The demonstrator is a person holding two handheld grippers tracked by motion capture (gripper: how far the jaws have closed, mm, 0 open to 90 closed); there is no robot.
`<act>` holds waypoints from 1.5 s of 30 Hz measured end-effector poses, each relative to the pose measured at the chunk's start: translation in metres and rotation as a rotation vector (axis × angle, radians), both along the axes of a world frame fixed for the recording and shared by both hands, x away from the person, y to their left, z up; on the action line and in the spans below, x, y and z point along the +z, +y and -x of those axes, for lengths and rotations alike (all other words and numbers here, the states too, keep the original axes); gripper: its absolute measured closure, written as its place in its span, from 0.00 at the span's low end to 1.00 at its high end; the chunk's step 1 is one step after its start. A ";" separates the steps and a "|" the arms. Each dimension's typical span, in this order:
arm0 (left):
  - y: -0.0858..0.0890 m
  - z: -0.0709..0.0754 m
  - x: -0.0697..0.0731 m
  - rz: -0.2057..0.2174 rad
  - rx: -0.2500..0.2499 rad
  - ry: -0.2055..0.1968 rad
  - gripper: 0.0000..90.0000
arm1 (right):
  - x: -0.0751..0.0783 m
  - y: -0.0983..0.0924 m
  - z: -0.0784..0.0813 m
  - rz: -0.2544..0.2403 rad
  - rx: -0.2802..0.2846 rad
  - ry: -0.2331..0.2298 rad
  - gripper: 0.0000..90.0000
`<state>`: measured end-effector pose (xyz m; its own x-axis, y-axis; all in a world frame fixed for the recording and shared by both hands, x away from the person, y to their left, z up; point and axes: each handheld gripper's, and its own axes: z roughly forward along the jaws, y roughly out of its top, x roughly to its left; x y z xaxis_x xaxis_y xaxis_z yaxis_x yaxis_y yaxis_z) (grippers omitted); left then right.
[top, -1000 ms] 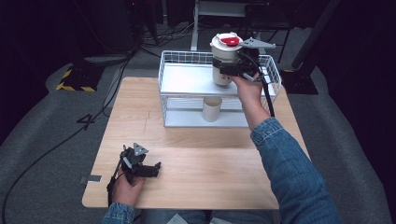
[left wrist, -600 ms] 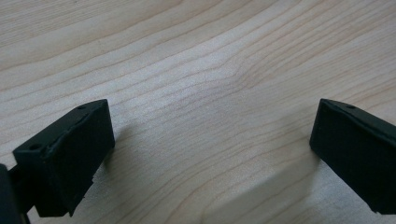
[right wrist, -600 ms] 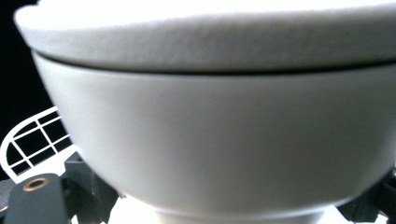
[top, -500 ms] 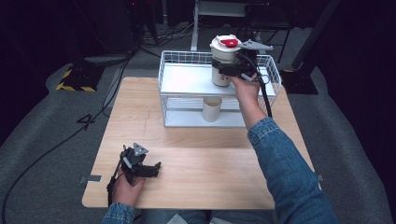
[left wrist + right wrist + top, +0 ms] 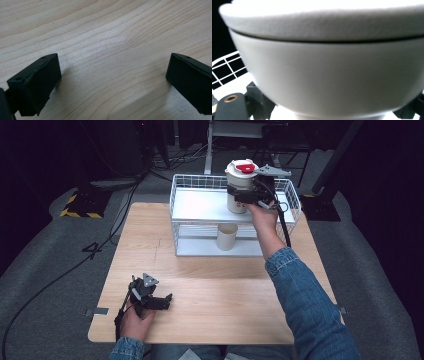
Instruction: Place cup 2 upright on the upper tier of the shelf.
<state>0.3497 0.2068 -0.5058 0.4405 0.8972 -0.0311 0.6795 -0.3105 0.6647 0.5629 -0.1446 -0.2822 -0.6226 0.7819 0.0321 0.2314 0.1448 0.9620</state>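
Jaws of the right gripper (image 5: 248, 196) clasp the body of a white lidded ceramic jar with a red knob (image 5: 240, 187), held at the top tier of the white wire two-tier rack (image 5: 200, 207); whether it rests on the shelf, I cannot tell. A small cream cup (image 5: 226, 236) stands on the lower tier. The left gripper (image 5: 150, 296) rests on the pale wooden desk (image 5: 215, 285), jaws wide and empty. Glazed walls look slippery; a tilt could shed the lid or drop the jar.
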 end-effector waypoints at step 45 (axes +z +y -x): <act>0.000 0.001 0.000 0.002 -0.001 0.000 0.00 | 0.012 -0.028 0.059 0.053 0.028 -0.029 0.02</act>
<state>0.3487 0.2067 -0.5060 0.4415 0.8967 -0.0330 0.6792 -0.3099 0.6653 0.5041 -0.1721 -0.2702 -0.6441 0.7644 -0.0272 0.1988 0.2016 0.9591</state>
